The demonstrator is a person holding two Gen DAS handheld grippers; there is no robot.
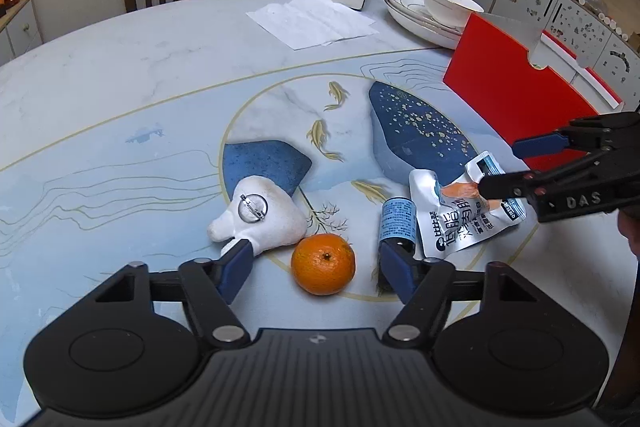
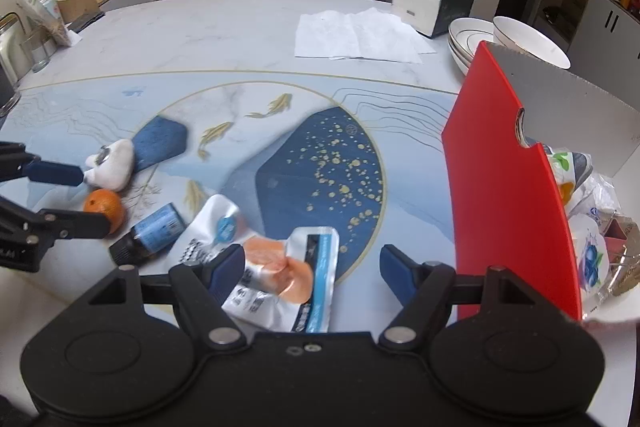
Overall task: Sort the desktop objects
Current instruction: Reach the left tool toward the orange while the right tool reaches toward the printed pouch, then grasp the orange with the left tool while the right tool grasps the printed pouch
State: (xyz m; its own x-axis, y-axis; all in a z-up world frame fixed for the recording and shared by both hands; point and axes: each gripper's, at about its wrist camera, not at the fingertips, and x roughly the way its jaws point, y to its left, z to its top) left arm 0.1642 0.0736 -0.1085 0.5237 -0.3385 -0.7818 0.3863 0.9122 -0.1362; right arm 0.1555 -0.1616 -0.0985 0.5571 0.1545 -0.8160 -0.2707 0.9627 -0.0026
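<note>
Both tools down over the bench clutter, nothing grabbed

Left tool (image 1: 316, 263) sits released around the orange (image 1: 323, 263), pads not touching it; it's round, bright, stem dimple up, near edge of the bench (image 1: 120, 75), between a white plush (image 1: 260, 219) and a blue-label bottle (image 1: 396, 223). Right tool (image 2: 312, 267) is released too, straddling a crumpled silver snack pouch (image 2: 280, 275) with torn orange bits. Red bin (image 2: 504, 195) on the right.

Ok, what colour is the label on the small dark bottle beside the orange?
Light blue label with dark print, clearest in the left wrist view.
</note>
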